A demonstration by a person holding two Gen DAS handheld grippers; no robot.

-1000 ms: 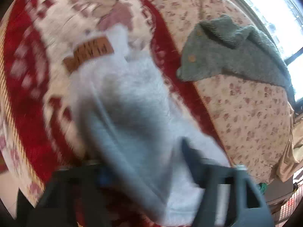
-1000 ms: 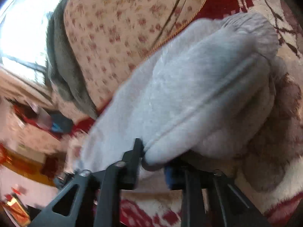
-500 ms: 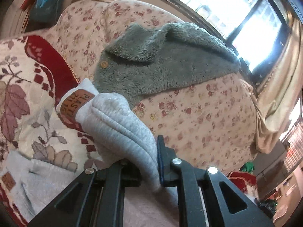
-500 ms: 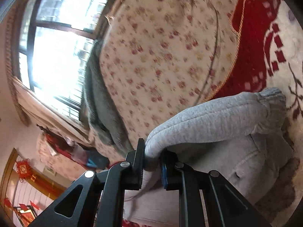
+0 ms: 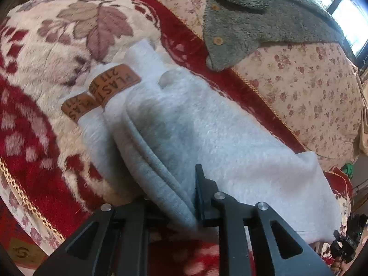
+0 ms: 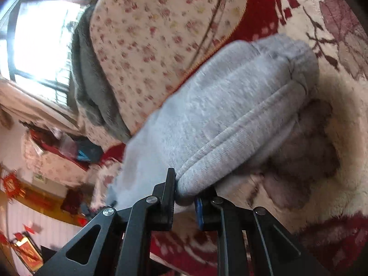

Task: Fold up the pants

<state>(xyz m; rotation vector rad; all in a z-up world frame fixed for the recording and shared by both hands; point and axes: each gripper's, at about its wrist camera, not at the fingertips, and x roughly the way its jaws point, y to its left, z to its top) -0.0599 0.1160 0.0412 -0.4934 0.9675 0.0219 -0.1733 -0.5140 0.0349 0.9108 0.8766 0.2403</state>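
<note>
Light grey sweatpants (image 5: 207,133) lie folded on a red and cream floral blanket (image 5: 46,53). Two brown leather patches (image 5: 115,85) show at their far left end. My left gripper (image 5: 174,197) is shut on the near folded edge of the pants. In the right wrist view the same grey pants (image 6: 230,119) are doubled over, with a ribbed cuff (image 6: 299,57) at the far end. My right gripper (image 6: 186,195) is shut on the thick folded edge close to the blanket (image 6: 322,138).
A grey-green fleece jacket (image 5: 257,16) lies over the floral sofa cushion (image 5: 310,87) behind the pants; it also shows in the right wrist view (image 6: 92,87). A bright window (image 6: 34,34) is beyond. Room clutter (image 6: 23,218) sits at the left.
Both grippers have come down from a raised hold, bringing the folded edge of the pants low over the blanket. The top layer now lies over the lower one, patches stacked.
</note>
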